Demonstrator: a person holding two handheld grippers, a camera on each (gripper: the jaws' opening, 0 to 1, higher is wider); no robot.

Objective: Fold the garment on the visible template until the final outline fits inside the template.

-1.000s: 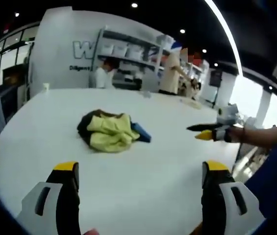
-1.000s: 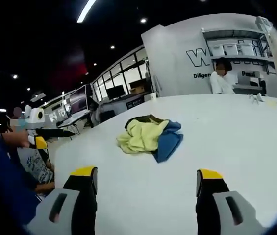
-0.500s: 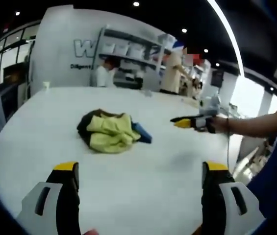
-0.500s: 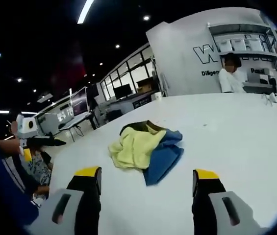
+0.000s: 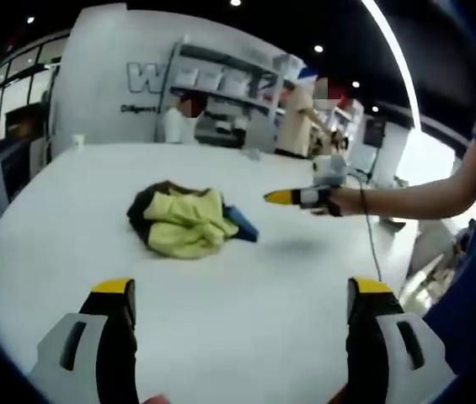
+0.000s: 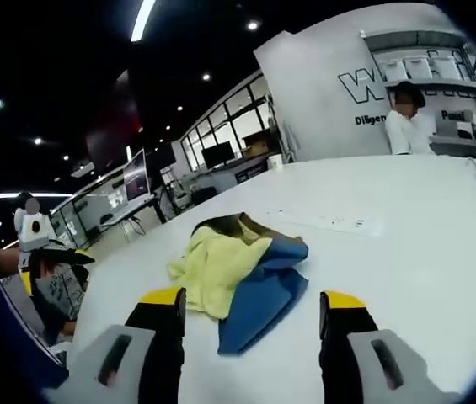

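A crumpled garment [image 5: 189,220] of yellow, dark and blue cloth lies bunched in a heap near the middle of a wide white tabletop [image 5: 246,320]. No template outline can be made out on the tabletop.

Over the last second the right gripper [image 5: 296,197] has been carried in from the tabletop's edge toward the heap; in the left gripper view it is now seen just beside the blue corner of the cloth, above the surface and not touching it. In the right gripper view the garment [image 6: 238,273] has grown larger and is now lined up between that gripper's own jaws, which are spread wide apart with nothing held.

The left gripper [image 5: 242,337] has been kept back, well apart from the heap, its jaws also spread wide and empty.

A first grasp of the blue edge is judged to be near. Folding has not been started; the garment is judged to need spreading flat first.
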